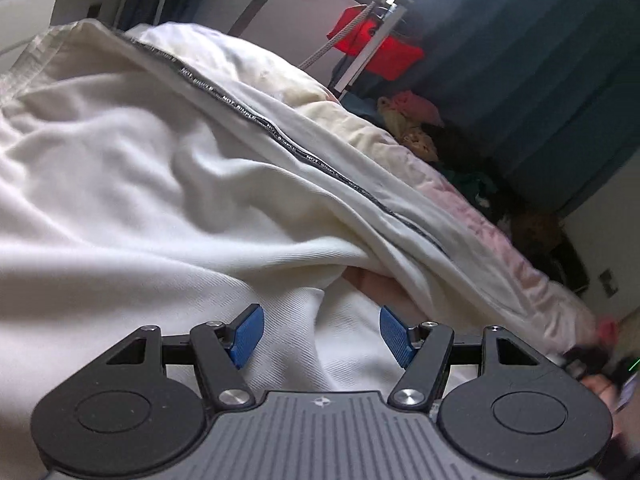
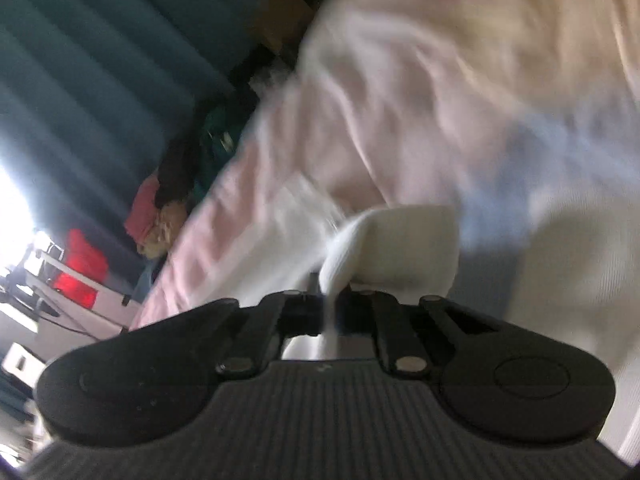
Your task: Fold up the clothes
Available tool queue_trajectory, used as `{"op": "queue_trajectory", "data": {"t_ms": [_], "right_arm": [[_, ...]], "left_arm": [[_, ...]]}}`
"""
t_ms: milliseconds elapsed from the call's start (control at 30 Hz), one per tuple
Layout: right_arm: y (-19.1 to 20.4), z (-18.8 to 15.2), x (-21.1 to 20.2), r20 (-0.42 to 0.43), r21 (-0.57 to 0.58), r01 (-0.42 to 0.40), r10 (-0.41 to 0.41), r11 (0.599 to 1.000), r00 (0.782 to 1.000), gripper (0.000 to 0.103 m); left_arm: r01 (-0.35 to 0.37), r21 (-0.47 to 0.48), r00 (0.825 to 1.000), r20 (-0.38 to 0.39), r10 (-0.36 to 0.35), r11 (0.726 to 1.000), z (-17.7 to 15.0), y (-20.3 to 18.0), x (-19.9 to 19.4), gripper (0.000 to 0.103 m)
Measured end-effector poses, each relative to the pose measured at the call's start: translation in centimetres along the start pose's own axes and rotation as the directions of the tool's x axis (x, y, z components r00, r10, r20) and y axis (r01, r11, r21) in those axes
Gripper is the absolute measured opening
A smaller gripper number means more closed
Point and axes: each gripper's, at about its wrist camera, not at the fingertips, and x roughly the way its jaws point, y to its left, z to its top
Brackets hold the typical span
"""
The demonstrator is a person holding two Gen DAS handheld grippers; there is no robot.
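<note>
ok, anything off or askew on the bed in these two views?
Nothing damaged or spilled. The white garment lies rumpled, its black printed tape running diagonally. The right gripper pinches a ribbed white edge; the left gripper is open above the cloth. The right view is motion-blurred.

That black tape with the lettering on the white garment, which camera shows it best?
The left wrist view. There the lettered black tape runs sharp and diagonal across the white garment, its repeated words partly readable. The right wrist view is blurred and shows only white cloth pinched in the right tongs, no tape.
</note>
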Motion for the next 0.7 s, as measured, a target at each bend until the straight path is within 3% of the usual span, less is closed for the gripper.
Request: {"op": "queue_trajectory", "data": {"t_ms": [67,167,300,467,533,633,700], "right_arm": [[1.2,2.4,-2.1,0.073,-0.049,-0.056,0.059,0.997,0.996,0.008],[2.5,5.2,-5.1,0.17,-0.14,-0.073,0.097,0.987,0.981,0.008],[-0.9,6.3,-5.4,0.196,-0.176,0.004,0.031,0.984,0.98,0.008],[-9.0,3.4,-1.2,0.042,-0.168,0.147,-0.142,0.975,0.989,0.008],[-10.8,2.1,-0.4,0.024,-0.147,0.138,-0.136,0.979,0.99,0.009],[-10.8,1.7,-0.8,0.035,-0.197,0.129,-0.124,0.972,0.992,0.012],[-9.3,1.7,-1.3,0.046,-0.3,0.16,-0.153,0.94,0.987,0.016]], "left_arm": [[-0.002,0.007,1.0,0.004,0.002,1.0,0.1,-0.1,0.1,0.066],[-0.004,0.018,1.0,0.013,0.004,1.0,0.3,-0.3,0.0,0.066],[-0.007,0.034,0.999,0.033,0.006,0.999,0.2,-0.6,-0.9,0.066],[-0.029,0.074,0.998,0.061,0.025,0.997,-0.3,-1.2,-2.2,0.066],[-0.048,0.104,0.997,0.07,0.04,0.993,-0.7,-1.7,-2.7,0.066],[-0.066,0.151,0.995,0.088,0.054,0.986,-1.0,-2.6,-3.1,0.067],[-0.089,0.187,0.992,0.105,0.07,0.978,-1.2,-3.5,-3.3,0.069]]}}
